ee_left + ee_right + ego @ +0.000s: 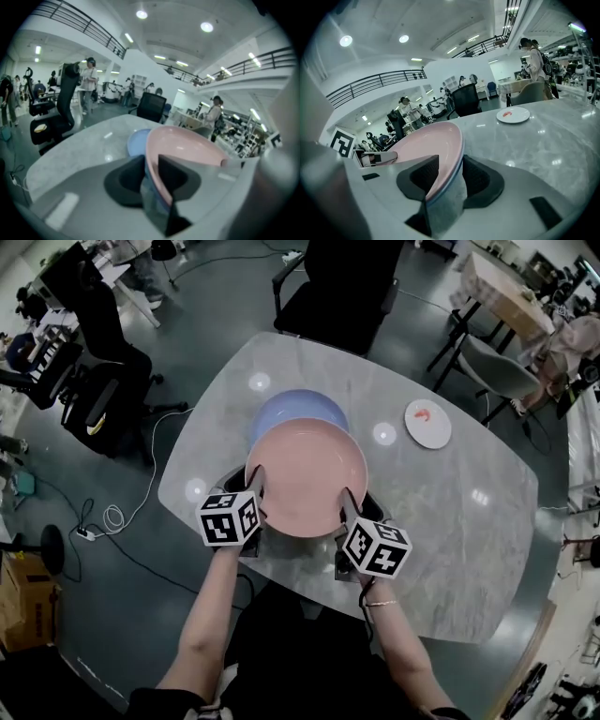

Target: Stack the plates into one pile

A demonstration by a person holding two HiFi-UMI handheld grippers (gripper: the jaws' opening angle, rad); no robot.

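- While my left gripper [255, 495] and right gripper [349, 508] pinch the pink plate [305, 474] by its rim, I'd hold it level.
- Centre it over the blue plate [298, 406], upper middle; lower gently.

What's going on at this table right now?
A person is holding a pink plate by its rim with both grippers. The left gripper is clamped on its left edge and the right gripper on its right edge. The plate sits over the near part of a blue plate on the marble table. A white plate lies apart, farther right, not yet stacked.
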